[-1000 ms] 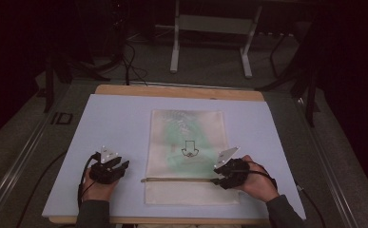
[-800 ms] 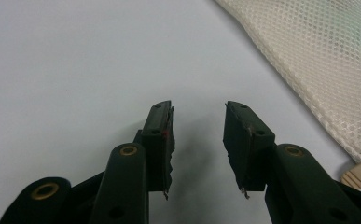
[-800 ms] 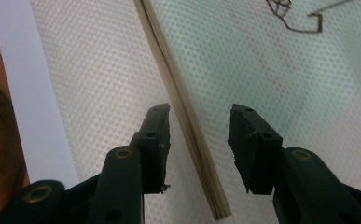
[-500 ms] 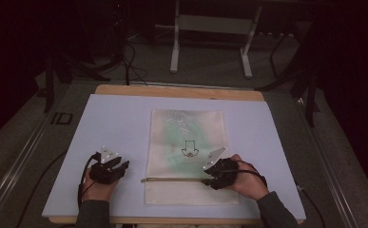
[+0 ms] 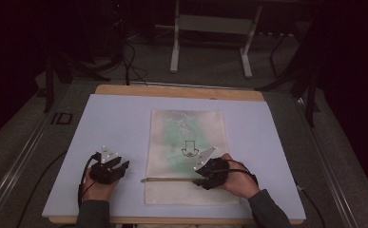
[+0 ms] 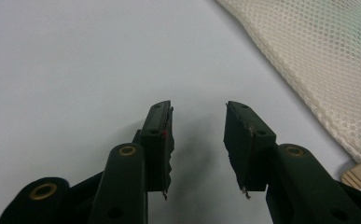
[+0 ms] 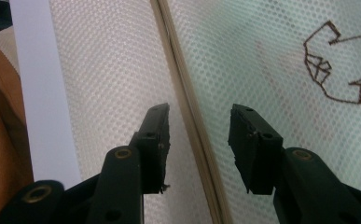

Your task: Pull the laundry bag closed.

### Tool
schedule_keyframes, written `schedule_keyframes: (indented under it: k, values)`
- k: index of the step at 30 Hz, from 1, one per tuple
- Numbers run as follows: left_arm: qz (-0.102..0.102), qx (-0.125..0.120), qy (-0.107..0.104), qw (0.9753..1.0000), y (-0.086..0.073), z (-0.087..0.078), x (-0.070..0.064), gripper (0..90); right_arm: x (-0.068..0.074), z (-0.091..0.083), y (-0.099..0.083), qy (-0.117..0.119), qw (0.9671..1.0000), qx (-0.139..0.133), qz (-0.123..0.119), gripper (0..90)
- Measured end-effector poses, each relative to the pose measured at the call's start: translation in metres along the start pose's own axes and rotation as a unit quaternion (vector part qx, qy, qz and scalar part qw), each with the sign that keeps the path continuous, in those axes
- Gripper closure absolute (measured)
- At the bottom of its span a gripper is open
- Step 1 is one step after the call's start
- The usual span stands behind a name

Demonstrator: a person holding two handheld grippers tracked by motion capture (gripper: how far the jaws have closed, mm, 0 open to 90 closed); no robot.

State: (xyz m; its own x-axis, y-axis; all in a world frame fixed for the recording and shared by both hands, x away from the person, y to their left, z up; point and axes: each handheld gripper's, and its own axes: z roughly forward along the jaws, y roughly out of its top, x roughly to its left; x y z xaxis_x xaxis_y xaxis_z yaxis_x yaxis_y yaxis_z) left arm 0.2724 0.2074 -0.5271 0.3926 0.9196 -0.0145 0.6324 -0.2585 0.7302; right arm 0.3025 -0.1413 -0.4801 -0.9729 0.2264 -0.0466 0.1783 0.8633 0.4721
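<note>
Hovering low over the mesh bag (image 5: 186, 156), the right gripper (image 7: 199, 140) had its fingers apart and empty, the bag's zipper strip (image 7: 187, 112) running straight up between them. The bag lay flat on the tabletop (image 5: 115, 123). I judged the step in hand to be lining up on the zipper, perhaps to find its pull, which I could not see. The left gripper (image 6: 197, 140), fingers also apart, rested on bare tabletop with the bag's edge just beyond its right finger. Next would come closing accurately on that thin strip.
</note>
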Motion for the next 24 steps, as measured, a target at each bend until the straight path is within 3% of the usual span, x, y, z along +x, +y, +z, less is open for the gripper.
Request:
schedule_keyframes:
  k: [24]
  values:
    - [0.007, 0.004, 0.002, 1.0, 0.0, 0.001, -0.002, 60.2, 0.009, 0.022, 0.032, 0.013, 0.9996, -0.001, -0.027, 59.7]
